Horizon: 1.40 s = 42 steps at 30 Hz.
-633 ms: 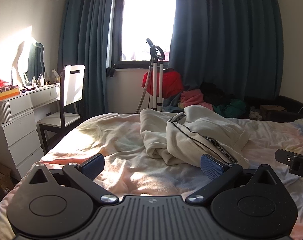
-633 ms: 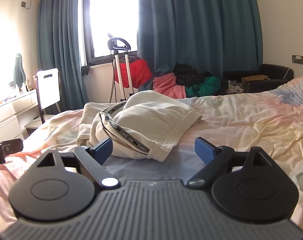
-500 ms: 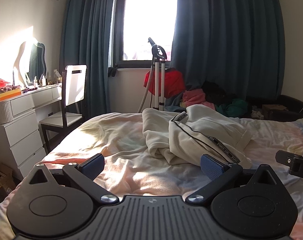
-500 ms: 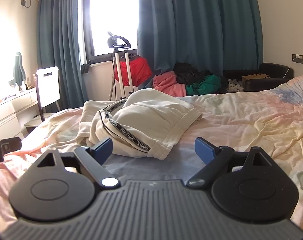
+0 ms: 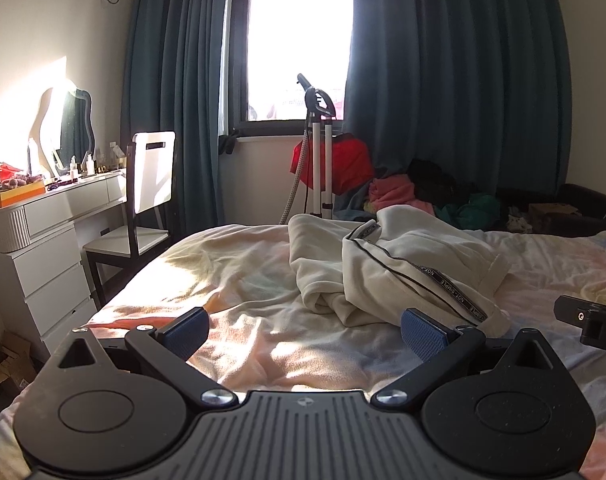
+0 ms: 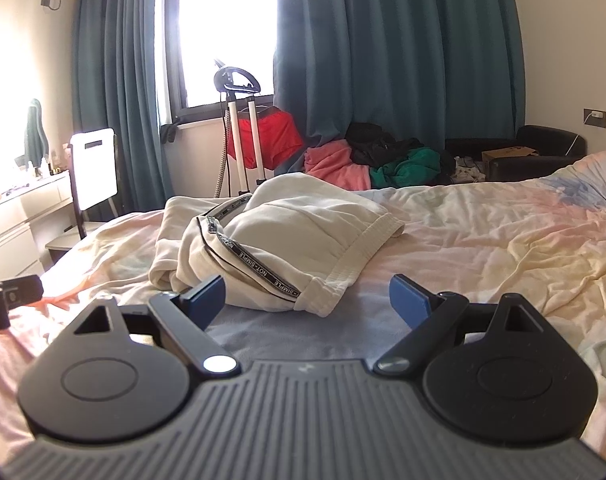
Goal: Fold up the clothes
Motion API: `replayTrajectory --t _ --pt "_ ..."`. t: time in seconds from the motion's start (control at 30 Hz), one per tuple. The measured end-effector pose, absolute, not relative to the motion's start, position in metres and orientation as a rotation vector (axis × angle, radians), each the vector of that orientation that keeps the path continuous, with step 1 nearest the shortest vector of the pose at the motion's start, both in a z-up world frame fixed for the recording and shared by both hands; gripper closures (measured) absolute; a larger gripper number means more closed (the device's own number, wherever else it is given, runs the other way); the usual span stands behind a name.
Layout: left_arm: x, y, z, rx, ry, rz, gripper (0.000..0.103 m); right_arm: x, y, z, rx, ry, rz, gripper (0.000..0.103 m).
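A cream garment (image 5: 399,268) with a black lettered stripe lies crumpled in a heap on the bed (image 5: 231,280); it also shows in the right wrist view (image 6: 287,240). My left gripper (image 5: 303,330) is open and empty, low over the sheet just short of the heap's near left side. My right gripper (image 6: 307,294) is open and empty, right in front of the heap's near hem. The right gripper's body shows at the right edge of the left wrist view (image 5: 591,320).
A white dresser (image 5: 43,240) with a mirror and a chair (image 5: 143,216) stand left of the bed. A garment steamer (image 5: 319,152) and a pile of coloured clothes (image 6: 383,160) sit under the window and curtains. A dark sofa (image 6: 543,152) is at the far right.
Both grippers have risen or tilted slightly, so the garment sits a little lower in view. Both stay open. The garment has not moved.
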State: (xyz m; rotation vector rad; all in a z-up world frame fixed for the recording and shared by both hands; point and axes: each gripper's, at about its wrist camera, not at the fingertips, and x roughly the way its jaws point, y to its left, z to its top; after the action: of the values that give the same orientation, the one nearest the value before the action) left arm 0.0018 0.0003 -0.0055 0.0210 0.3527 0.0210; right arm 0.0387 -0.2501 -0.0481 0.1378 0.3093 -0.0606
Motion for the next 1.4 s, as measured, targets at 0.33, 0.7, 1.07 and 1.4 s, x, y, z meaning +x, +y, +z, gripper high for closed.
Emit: replayTrajectory --t 0.33,0.7,1.07,1.4 --pt "0.003 0.003 -0.005 0.019 0.334 0.000 0.000 0.048 -0.250 -0.039 0.154 0.308 -0.080 0.012" --pt "0.010 0.021 -0.009 0.023 0.341 0.031 0.000 0.059 -0.252 0.003 0.157 0.261 -0.053 0.012" --pt "0.037 -0.029 -0.048 0.132 0.395 -0.088 0.000 0.055 -0.305 -0.022 0.322 0.330 -0.094 0.013" --pt "0.115 -0.174 -0.085 0.374 0.330 -0.319 0.000 0.059 -0.369 -0.042 0.485 0.288 -0.239 0.013"
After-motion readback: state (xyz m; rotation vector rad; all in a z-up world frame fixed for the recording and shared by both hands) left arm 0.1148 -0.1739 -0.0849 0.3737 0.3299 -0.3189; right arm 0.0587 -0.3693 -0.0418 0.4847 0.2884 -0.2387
